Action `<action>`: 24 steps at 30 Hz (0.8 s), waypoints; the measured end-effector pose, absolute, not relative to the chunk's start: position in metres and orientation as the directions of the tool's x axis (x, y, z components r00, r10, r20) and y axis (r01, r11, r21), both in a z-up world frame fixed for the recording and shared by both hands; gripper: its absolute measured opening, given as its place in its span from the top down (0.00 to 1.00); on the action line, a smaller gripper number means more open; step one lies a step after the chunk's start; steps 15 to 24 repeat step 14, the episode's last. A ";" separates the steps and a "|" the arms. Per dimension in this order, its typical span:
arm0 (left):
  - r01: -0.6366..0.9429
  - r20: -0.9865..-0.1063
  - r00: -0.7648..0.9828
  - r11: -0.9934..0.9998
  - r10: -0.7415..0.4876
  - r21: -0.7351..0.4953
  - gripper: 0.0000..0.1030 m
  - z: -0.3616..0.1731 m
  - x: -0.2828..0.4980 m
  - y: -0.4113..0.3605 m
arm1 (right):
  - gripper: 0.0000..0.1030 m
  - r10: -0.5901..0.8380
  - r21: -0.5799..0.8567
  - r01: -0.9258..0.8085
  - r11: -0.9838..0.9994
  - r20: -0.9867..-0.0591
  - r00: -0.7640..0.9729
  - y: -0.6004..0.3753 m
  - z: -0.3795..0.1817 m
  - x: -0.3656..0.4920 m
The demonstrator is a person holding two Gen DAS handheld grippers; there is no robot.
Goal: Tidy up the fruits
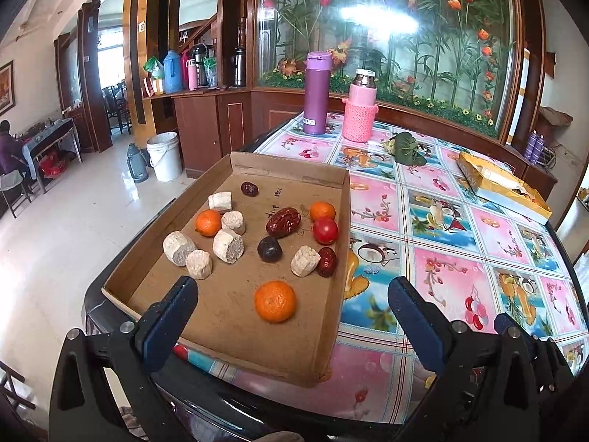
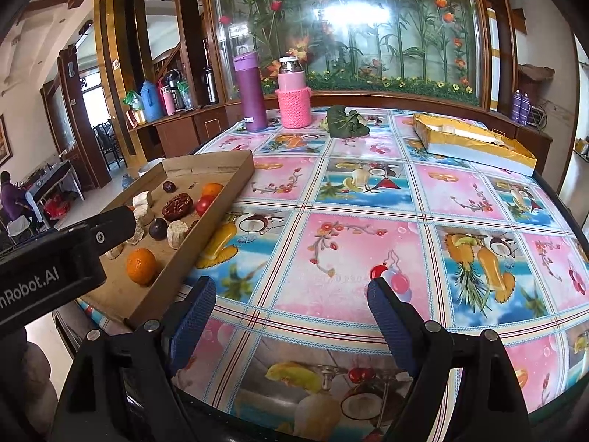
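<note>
Left claw (image 1: 292,300) gaping, empty, over cardboard tray (image 1: 235,316) near orange (image 1: 275,301); right claw (image 2: 292,302) gaping above tablecloth (image 2: 368,221).

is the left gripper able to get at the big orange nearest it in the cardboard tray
Probably yes. The left gripper is open, and the orange lies between its fingers' line of sight in the cardboard tray, with nothing over it and bare cardboard around it.

Ahead of the left gripper, a brown cardboard tray (image 1: 333,258) holds 3 orange tangerines (image 1: 275,301), dark red dates (image 1: 283,221) and pale beige chunks (image 1: 178,248). The tablecloth (image 2: 353,258) shows pink-and-blue fruit squares; a purple flask (image 1: 316,93) stands beyond.
</note>
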State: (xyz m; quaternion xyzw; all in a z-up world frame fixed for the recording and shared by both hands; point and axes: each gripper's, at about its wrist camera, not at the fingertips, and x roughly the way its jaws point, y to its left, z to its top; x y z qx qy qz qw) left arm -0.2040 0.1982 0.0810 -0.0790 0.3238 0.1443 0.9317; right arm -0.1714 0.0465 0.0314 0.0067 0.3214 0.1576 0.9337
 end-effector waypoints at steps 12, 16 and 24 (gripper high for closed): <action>-0.332 -0.646 0.733 0.941 0.213 -0.066 0.00 0.077 -0.203 0.204 | 0.15 0.325 0.085 -0.342 0.936 -0.589 0.740 0.060 0.030 -0.177; -0.325 -0.655 0.725 0.944 0.213 -0.053 0.00 0.077 -0.200 0.202 | 0.15 0.332 0.094 -0.345 0.934 -0.588 0.737 0.058 0.030 -0.176; -0.325 -0.655 0.725 0.944 0.213 -0.053 0.00 0.077 -0.200 0.202 | 0.15 0.332 0.094 -0.345 0.934 -0.588 0.737 0.058 0.030 -0.176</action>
